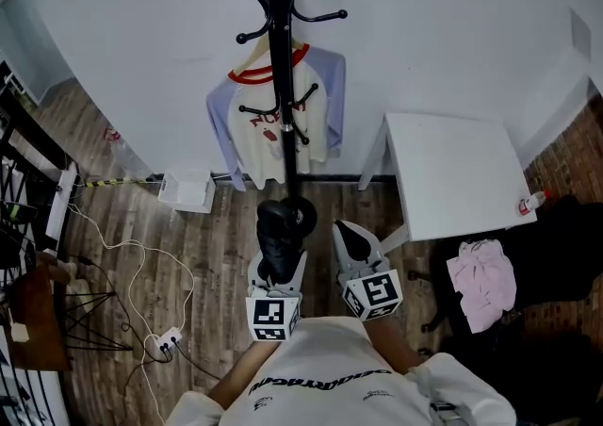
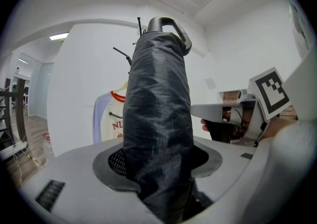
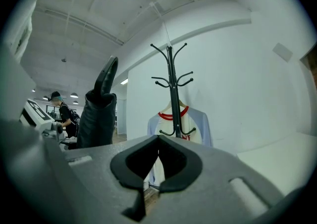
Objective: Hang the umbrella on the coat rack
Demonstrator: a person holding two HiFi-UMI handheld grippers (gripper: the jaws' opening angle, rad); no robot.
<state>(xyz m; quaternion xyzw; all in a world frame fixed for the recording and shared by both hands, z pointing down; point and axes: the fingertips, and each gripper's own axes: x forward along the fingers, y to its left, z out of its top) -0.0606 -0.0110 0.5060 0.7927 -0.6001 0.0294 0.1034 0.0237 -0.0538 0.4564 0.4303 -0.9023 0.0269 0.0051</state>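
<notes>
A folded black umbrella (image 1: 281,231) stands upright in my left gripper (image 1: 276,275), whose jaws are shut on its fabric body. Its curved handle (image 2: 171,25) points up in the left gripper view. My right gripper (image 1: 355,243) is beside it on the right, shut with nothing between its jaws. The black coat rack (image 1: 280,57) stands straight ahead against the white wall, and a white and lilac shirt (image 1: 320,108) hangs on it. In the right gripper view the umbrella (image 3: 99,114) is at the left and the coat rack (image 3: 172,84) stands at the centre.
A white table (image 1: 457,179) stands to the right of the rack, with a small bottle (image 1: 532,203) at its corner. A pink cloth (image 1: 480,283) lies on a dark seat. A white box (image 1: 186,190) and a power strip with cables (image 1: 160,344) lie on the floor at the left.
</notes>
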